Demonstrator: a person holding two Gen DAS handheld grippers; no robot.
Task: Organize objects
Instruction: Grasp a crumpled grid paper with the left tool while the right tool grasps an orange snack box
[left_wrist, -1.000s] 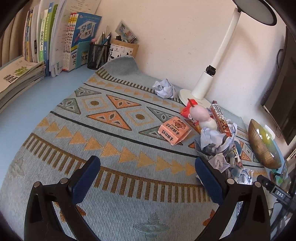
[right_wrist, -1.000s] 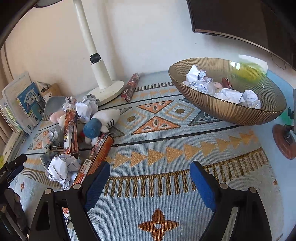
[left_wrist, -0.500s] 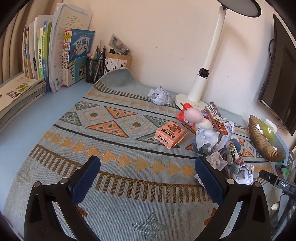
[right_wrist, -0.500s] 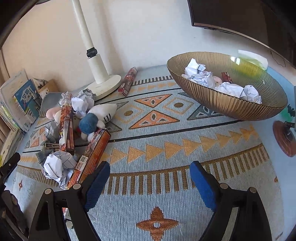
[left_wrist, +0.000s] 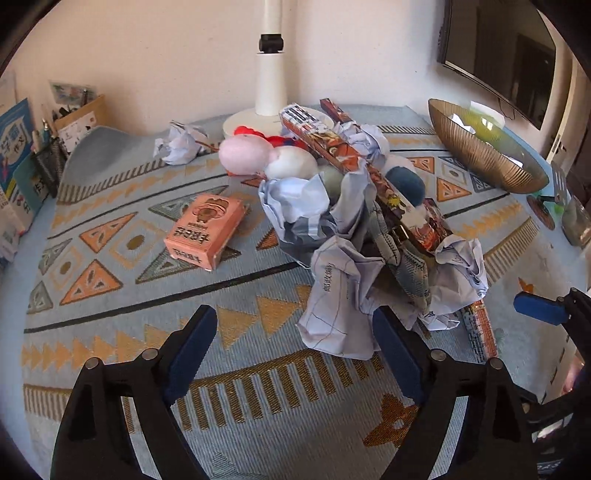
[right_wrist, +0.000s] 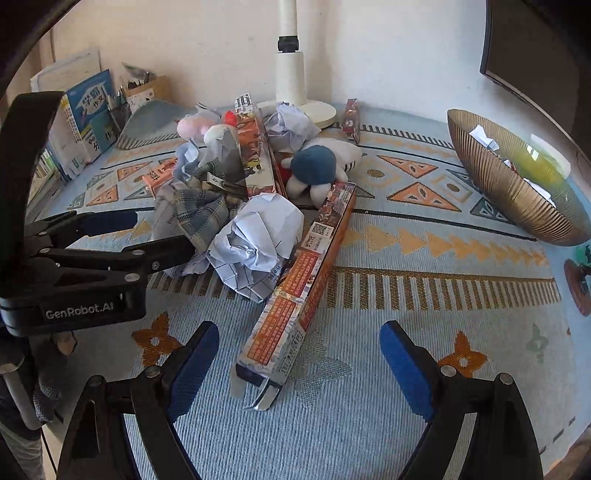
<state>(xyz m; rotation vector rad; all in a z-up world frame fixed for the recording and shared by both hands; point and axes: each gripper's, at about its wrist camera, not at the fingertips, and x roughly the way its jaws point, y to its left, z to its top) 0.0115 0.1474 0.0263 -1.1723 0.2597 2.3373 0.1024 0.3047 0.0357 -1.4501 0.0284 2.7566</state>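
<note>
Lying between right claw (right_wrist: 299, 365) jaws, untouched, long box (right_wrist: 299, 284)

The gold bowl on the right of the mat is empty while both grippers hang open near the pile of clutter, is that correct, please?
Not quite: the gold bowl is not empty. The right wrist view shows crumpled white paper inside it. The rest holds: it sits on the right of the mat, and the left gripper and right gripper hang near the pile with jaws apart and nothing held.
</note>
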